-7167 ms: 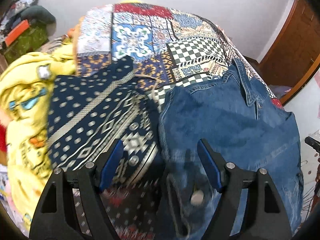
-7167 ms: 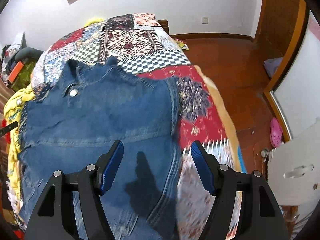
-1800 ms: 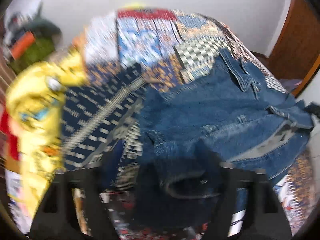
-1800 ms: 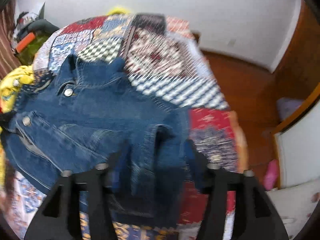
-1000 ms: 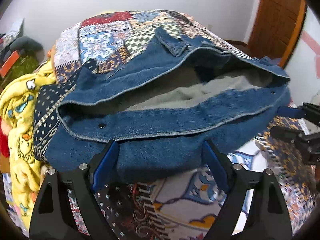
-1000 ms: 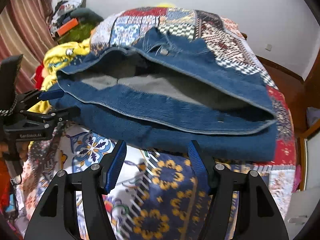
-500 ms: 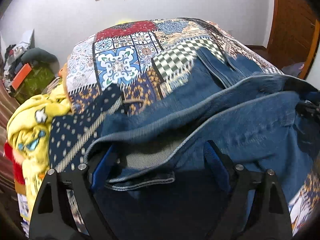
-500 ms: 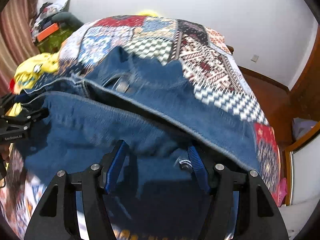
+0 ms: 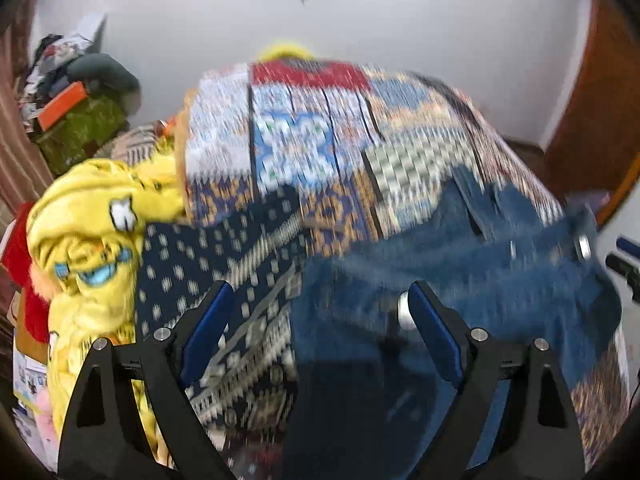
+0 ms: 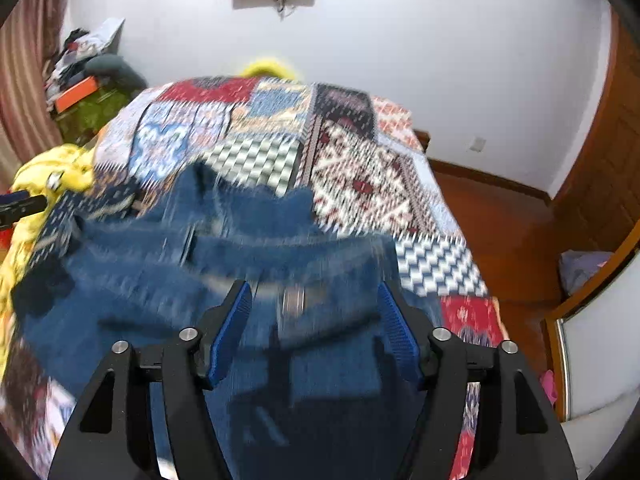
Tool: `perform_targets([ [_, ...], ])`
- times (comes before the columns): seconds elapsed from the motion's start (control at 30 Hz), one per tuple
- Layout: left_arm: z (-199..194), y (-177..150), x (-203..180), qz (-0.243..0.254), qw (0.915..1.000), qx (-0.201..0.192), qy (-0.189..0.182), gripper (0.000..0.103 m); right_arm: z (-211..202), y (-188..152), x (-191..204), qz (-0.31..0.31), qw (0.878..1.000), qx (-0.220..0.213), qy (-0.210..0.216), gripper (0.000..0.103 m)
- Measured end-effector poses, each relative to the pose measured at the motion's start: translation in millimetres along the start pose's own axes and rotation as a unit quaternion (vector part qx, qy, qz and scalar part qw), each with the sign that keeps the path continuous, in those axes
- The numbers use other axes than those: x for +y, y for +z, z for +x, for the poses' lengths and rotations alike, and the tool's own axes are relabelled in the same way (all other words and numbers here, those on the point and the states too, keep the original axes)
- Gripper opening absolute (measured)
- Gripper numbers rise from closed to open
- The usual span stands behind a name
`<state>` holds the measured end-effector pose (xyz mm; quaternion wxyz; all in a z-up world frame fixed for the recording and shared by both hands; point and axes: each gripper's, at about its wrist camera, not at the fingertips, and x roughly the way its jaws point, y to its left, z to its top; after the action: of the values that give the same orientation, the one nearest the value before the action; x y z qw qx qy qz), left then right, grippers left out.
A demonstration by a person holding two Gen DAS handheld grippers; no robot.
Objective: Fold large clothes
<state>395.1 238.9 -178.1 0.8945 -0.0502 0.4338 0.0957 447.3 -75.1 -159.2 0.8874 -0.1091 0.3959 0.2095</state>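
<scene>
A blue denim jacket (image 9: 460, 272) lies folded on the patchwork bedspread (image 9: 304, 148), collar toward the far wall; both views are motion-blurred. My left gripper (image 9: 320, 300) hangs open over the jacket's left edge, one finger above a navy patterned cloth (image 9: 224, 256), the other above denim. Nothing is pinched between its pads. My right gripper (image 10: 314, 296) hovers over the jacket (image 10: 200, 272) near its right side. Its jaws are opening, and the denim with a metal button lies below the gap, not pressed by the pads.
A yellow cartoon blanket (image 9: 92, 248) is heaped at the bed's left side. Clutter with an orange box (image 9: 60, 104) stands by the far left wall. Wooden floor (image 10: 500, 208) and a wooden door (image 10: 600, 160) lie to the right of the bed.
Both grippers have travelled forward and up over the jacket. The gaping hem seen a second ago is out of sight, and denim now lies under the fingers. The right jaws stand slightly wider.
</scene>
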Motion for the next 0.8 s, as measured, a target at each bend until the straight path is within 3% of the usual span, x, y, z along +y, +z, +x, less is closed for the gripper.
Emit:
perform_targets([
  [0.17, 20.0, -33.8, -13.6, 0.053, 0.9976, 0.041, 0.020, 0.090, 10.6, -35.6, -9.3, -0.017, 0.999, 0.039, -0.014, 0.068],
  [0.27, 40.3, -36.4, -13.6, 0.045, 0.9966, 0.066, 0.021, 0.090, 30.4, -48.7, -18.9, -0.009, 0.996, 0.082, -0.026, 0.068],
  [0.43, 68.0, -21.7, -8.3, 0.029, 0.9958, 0.085, 0.015, 0.090, 50.3, -32.4, -20.4, -0.015, 0.995, 0.099, -0.022, 0.068],
  [0.53, 87.2, -9.9, -2.4, 0.009, 0.9939, 0.110, -0.007, 0.090, 74.4, -7.7, -13.7, -0.027, 0.993, 0.115, -0.008, 0.068],
  [0.67, 88.3, 2.9, 6.5, -0.005, 0.9966, 0.082, 0.006, 0.091, 104.2, 11.4, -19.7, 0.015, 0.991, 0.132, 0.016, 0.068],
  [0.73, 85.1, 6.3, 19.2, -0.043, 0.9967, 0.062, 0.029, 0.094, 110.6, 18.8, -27.3, 0.039, 0.991, 0.128, 0.017, 0.067],
  [0.8, 84.6, 4.6, 31.1, -0.079, 0.9948, 0.057, 0.030, 0.096, 108.1, 19.5, -32.8, 0.059, 0.993, 0.104, -0.005, 0.067],
])
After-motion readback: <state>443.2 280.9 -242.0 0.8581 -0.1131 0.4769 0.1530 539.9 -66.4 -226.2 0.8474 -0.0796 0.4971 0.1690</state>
